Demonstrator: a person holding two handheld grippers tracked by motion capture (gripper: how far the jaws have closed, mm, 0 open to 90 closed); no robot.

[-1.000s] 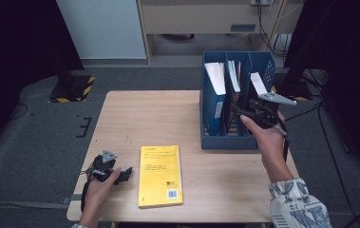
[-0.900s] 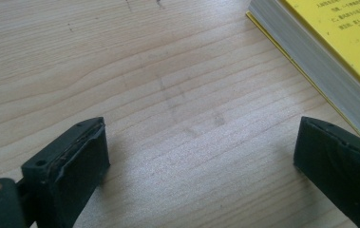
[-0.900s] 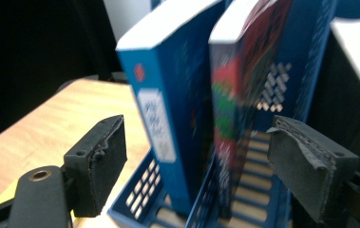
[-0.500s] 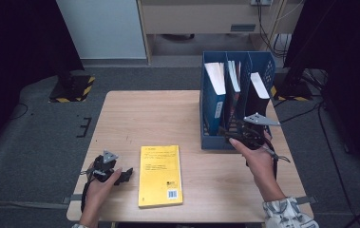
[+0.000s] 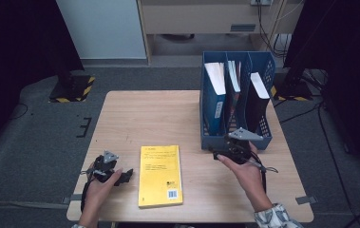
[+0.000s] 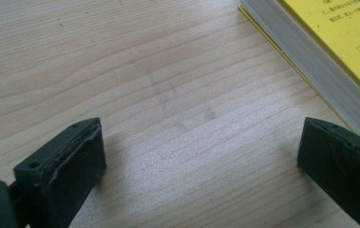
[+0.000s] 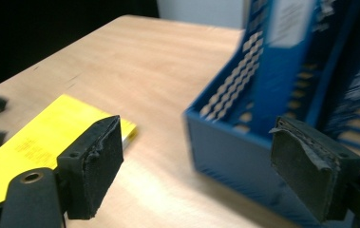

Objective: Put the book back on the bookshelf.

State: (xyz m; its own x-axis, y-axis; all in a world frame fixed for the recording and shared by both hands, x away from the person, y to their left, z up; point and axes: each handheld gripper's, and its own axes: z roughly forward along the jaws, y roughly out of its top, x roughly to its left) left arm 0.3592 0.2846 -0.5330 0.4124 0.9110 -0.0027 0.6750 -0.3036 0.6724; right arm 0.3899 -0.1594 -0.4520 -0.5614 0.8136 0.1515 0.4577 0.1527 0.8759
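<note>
We are holding the right gripper [image 5: 219, 154] just in front of the blue file rack [image 5: 237, 137], jaws spread wide and gripping nothing. The yellow book [image 5: 160, 175] is lying flat on the wooden table [image 5: 144, 118], between both hands. Our left gripper [image 5: 123, 175] is resting beside the book, jaws released and empty.

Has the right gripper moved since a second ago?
Yes. The right gripper has come down from the top of the blue file rack to its front foot, nearer the yellow book.
</note>
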